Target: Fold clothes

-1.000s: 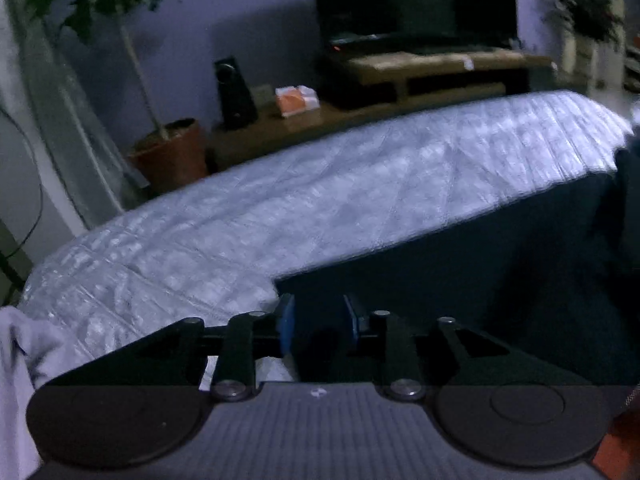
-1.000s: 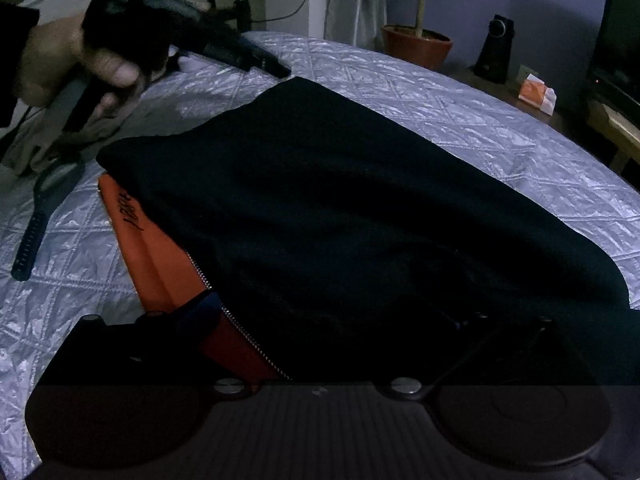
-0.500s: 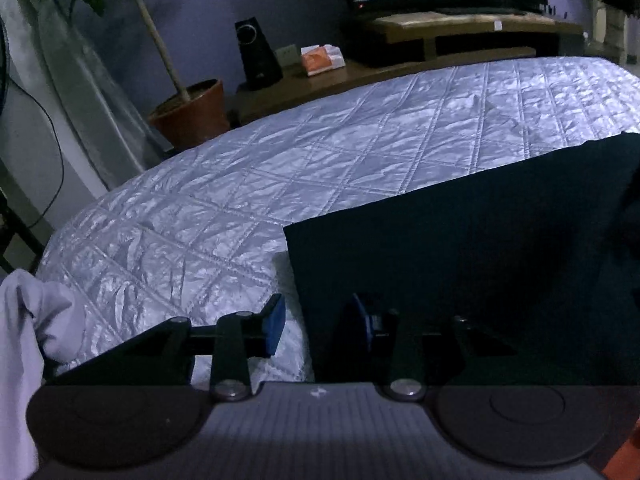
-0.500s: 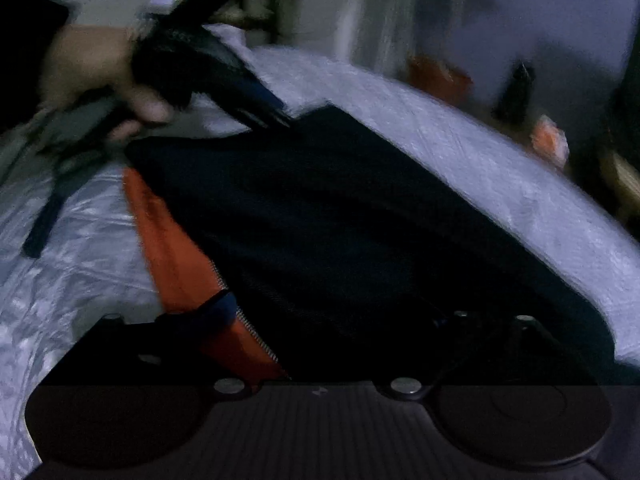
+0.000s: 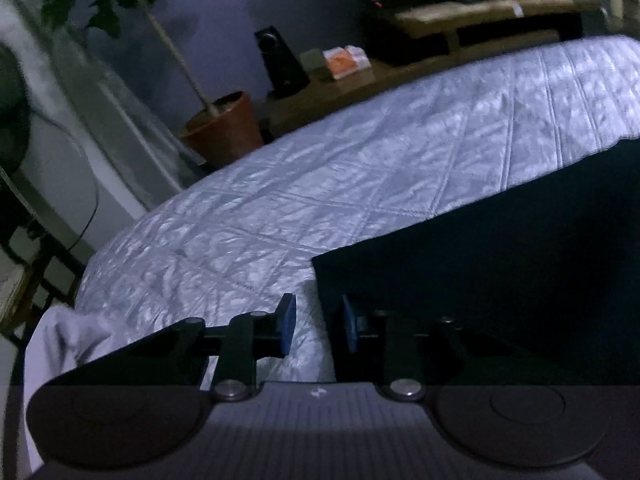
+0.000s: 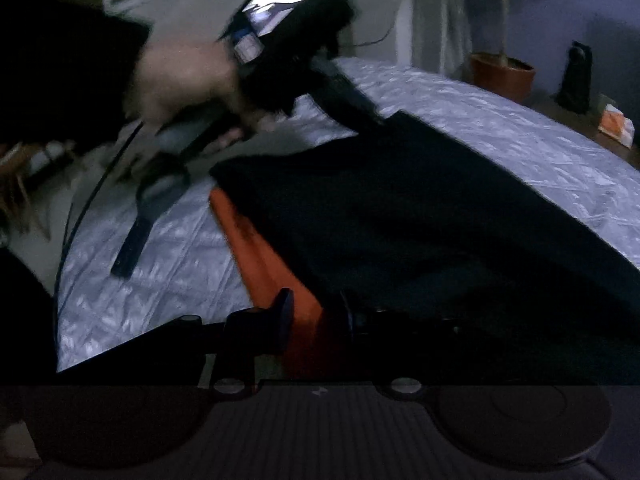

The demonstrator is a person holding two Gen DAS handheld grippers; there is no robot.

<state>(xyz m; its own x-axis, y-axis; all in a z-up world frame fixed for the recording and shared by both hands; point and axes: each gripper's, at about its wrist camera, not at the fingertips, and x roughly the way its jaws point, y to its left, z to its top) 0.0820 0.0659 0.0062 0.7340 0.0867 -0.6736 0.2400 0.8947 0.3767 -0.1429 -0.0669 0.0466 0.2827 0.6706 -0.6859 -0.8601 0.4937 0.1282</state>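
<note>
Writing unreadable; left tool (image 5: 316, 330) and right tool (image 6: 316, 320) gape beside dark garment (image 6: 420, 216).

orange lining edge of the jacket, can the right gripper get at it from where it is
Probably yes. The right gripper is open, and the orange lining of the dark jacket lies uncovered right at its fingertips, nothing between. The left gripper is off at the far corner.

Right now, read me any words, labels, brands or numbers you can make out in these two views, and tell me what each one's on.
Nothing is legible.
Dark marking on the orange lining of the black garment: too blurred to read.
Small label on the left gripper body: blurred, unreadable.
Orange and white box on the low shelf: print too small to read.
</note>
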